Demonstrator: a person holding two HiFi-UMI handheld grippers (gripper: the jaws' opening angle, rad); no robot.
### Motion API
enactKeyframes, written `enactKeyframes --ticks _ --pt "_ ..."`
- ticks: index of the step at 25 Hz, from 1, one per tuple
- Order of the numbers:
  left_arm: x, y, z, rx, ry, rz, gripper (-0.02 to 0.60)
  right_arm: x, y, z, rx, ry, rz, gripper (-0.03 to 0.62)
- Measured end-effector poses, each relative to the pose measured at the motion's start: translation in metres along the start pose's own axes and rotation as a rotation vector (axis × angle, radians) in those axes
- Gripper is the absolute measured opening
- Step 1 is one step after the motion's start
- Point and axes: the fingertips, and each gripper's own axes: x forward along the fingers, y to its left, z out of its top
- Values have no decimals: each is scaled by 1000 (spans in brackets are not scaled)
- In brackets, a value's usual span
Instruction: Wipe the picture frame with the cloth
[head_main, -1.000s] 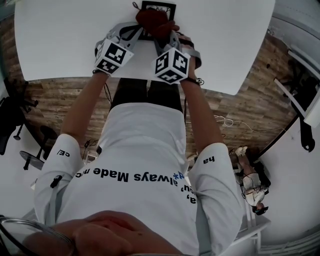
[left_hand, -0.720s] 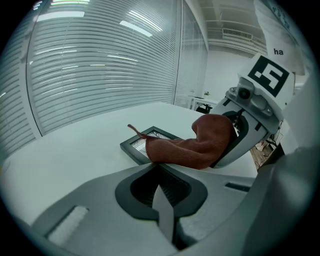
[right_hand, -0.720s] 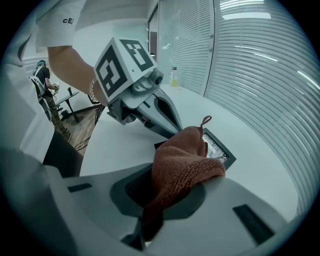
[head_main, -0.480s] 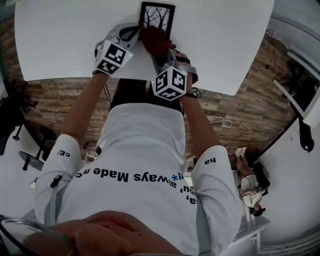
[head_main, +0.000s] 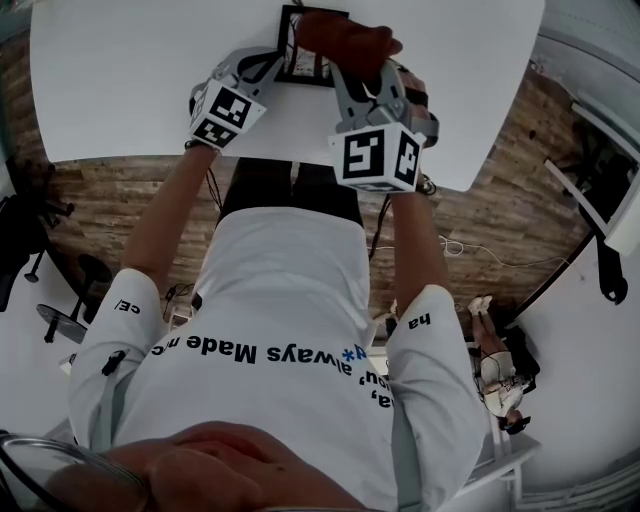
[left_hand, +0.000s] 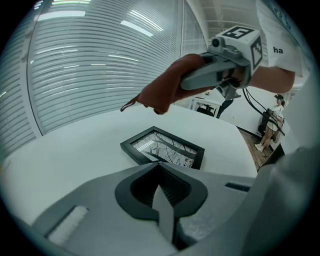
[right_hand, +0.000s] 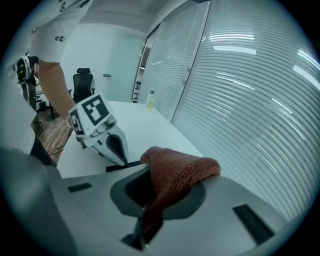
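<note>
While the black rectangular picture frame (left_hand: 162, 150) lies flat on the white table (head_main: 120, 80), the rust-red woven cloth (left_hand: 165, 92), pressed on the frame's near end half a second ago, now hangs in the air above it, clenched in the right claw (right_hand: 150, 172). Left claw (left_hand: 160, 169): closed on nothing, tips at the frame's near corner, unmoved. Seen from the head, cloth and right claw hide the frame's far right part. Slatted blinds (left_hand: 100, 65) stand beyond the table.
</note>
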Motion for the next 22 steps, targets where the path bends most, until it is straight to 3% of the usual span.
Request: enactKeyframes --ticks 5,11,22 --pt "3 0 0 2 1 -3 2 40 -28 -23 -41 61 -39 28" --pt "1 0 0 -2 3 -5 3 95 -10 -81 -51 187 44 28" --pt "-1 0 -1 2 10 -1 2 86 11 -88 -11 207 128 28"
